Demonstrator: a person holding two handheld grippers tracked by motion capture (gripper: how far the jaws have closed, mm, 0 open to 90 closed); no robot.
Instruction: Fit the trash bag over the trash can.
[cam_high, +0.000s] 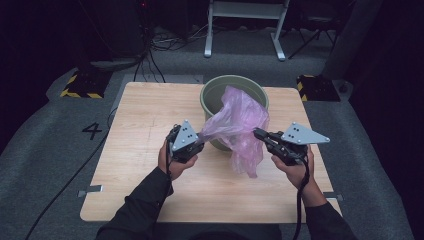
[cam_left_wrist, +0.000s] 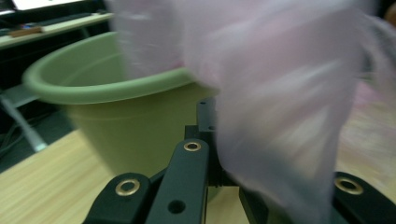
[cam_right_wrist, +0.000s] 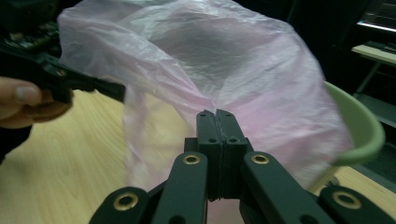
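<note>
1. Left gripper (cam_high: 199, 137): jaws pinched on one edge of the pink plastic bag (cam_high: 240, 122). In the left gripper view the film drapes over the jaws and hides their tips, so the clamp is judged from the high view, where the film is drawn taut into a point at the jaws.
2. Right gripper (cam_high: 259, 133): jaws pressed together with bag film caught between them, as the right gripper view shows plainly.
3. Bag spans the gap between the two grippers, hanging ahead of both sets of jaws; its upper part lies over the near rim of the green bucket (cam_high: 215, 90), and a loose tail droops below the right gripper toward the wooden table (cam_high: 140, 180).
4. Judgement: holding opposite edges apart probably serves to spread the mouth and line the bucket.
5. Bag is thin, translucent, crinkled and ballooned with air; it will likely flutter and slip easily.
</note>
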